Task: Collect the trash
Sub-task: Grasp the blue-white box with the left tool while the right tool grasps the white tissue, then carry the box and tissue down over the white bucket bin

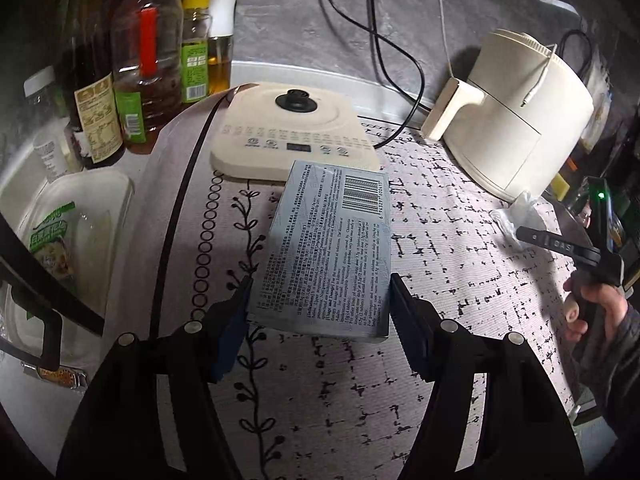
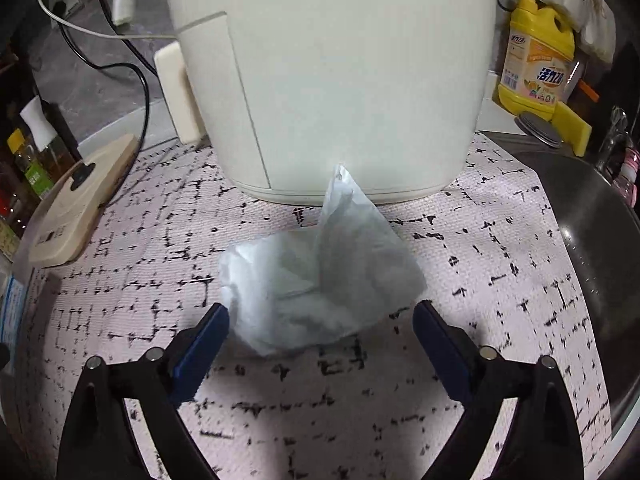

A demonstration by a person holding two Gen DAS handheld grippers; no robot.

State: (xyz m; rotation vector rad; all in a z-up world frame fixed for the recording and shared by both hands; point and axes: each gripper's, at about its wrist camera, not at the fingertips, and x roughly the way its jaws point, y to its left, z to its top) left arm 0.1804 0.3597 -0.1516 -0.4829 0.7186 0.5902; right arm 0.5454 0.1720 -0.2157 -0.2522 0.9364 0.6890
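The left tongs (image 1: 320, 300) sit low in the middle of the left wrist view, their blue pads (image 1: 234, 320) pressed against the two long sides of a grey medicine box (image 1: 326, 252), clamped on its near end. The box shows its printed back with a barcode toward the upper right corner, and its far end reaches to the front edge of a cream kettle base (image 1: 292, 128) with a black centre contact. Whether the box is lifted off the patterned mat (image 1: 460, 280) or resting on it I cannot tell.

At the upper left of that view stands a row of oil bottles (image 1: 146, 64), and below them a clear plastic container (image 1: 80, 232) holding a green-printed packet. At the upper right is a cream air fryer (image 1: 520, 120), and just below it, at the frame's right edge, the right tongs (image 1: 532, 236) reach toward a crumpled plastic bag (image 1: 516, 214).

In the right wrist view the right tongs (image 2: 320, 316) are spread wide apart, one pad on each side of the crumpled plastic bag (image 2: 320, 276); the left pad looks to touch its edge, the right stands clear. The bag lies on the mat in the centre of the frame, a peak of it rising in front of the fryer's base. A yellow dish-soap bottle (image 2: 536, 56) stands at the upper right, with a steel sink (image 2: 592, 248) along the right edge.
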